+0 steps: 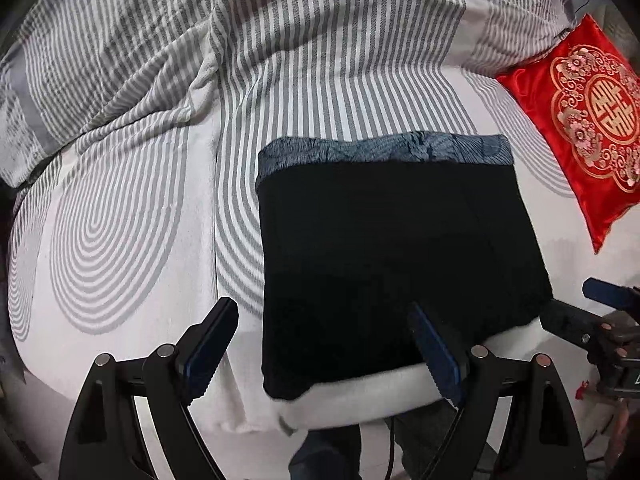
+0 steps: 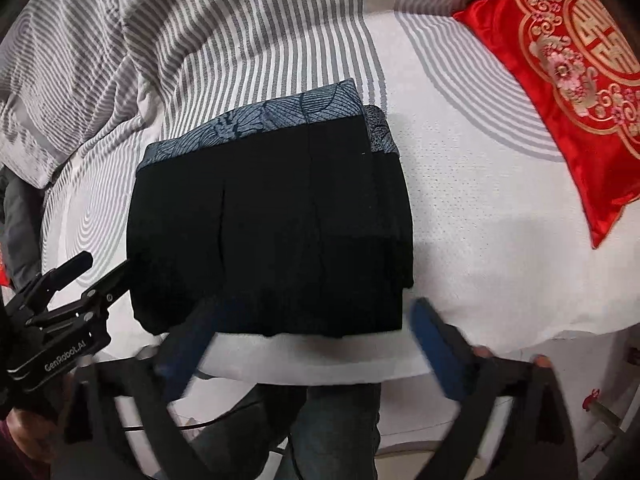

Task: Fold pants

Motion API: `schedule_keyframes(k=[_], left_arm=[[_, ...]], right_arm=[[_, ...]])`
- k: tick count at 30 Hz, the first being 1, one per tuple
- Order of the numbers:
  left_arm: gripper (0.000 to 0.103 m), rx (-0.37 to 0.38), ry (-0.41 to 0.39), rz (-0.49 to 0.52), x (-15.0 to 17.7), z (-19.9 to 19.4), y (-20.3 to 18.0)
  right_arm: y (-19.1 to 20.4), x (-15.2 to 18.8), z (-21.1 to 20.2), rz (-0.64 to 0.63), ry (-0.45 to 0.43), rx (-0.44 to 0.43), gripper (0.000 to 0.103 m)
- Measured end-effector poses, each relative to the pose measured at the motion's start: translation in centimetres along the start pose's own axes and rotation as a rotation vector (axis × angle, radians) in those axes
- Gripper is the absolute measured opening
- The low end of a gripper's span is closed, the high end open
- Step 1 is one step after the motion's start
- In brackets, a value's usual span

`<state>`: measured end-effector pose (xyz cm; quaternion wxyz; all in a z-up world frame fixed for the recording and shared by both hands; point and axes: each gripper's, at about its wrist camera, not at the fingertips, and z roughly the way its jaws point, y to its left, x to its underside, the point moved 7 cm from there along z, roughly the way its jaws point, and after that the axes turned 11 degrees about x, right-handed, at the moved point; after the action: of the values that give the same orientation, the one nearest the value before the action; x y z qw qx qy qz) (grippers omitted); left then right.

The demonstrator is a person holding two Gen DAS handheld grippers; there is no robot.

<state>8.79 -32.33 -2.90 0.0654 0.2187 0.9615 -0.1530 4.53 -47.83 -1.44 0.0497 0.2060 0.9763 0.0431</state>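
- Fingers of left gripper (image 1: 326, 346) spread wide, holding nothing; one pad (image 1: 208, 350) over bare bedsheet (image 1: 120, 320), the other over the near part of the pants (image 1: 384, 248).
- Fingers of right gripper (image 2: 316, 338) likewise parted and empty, blurred, straddling the near right corner of the same garment.
- Pants lying as a compact black rectangle near the front edge of the bed, patterned blue-grey waistband (image 1: 384, 148) along the far side, layers stacked slightly askew at the right in the right wrist view.
- Red cushion (image 1: 588, 120) well apart at the right; rumpled striped blanket (image 1: 140, 40) behind.
- Probably near the end: either one more fold or a final tidy.
- For a clean finish: grip the two near corners through all layers, lift evenly, carry toward the waistband, keep both sides level.
- Worth squaring the offset right-hand layers first, else a crooked stack.
- Risk: near edge sits close to the mattress lip, so avoid dragging it forward.
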Motion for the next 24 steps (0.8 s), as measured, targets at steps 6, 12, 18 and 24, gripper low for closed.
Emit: schedule_keyframes(k=[6,12,18,24], left_arm=[[0.088,-0.001,0.004,-0.012,2.0,-1.6,0.0],[0.089,0.025,0.001,0.000,3.3,-3.1,-0.4],[0.103,0.042,0.015,0.015,3.9,-3.6,-0.6],[0.103,0.042,-0.002,0.015,4.1,-4.4,-0.6]], right_arm=[[1.3,0.8,-1.9,0.008,-0.017,0.017,0.103],[2.0,1.9,-3.1,0.027,-0.024,0.026,0.103],[2.5,2.7,-4.1,0.032,-0.037,0.027,0.103],[2.6,3.0,-4.8,0.041,-0.049,0.034,0.103]])
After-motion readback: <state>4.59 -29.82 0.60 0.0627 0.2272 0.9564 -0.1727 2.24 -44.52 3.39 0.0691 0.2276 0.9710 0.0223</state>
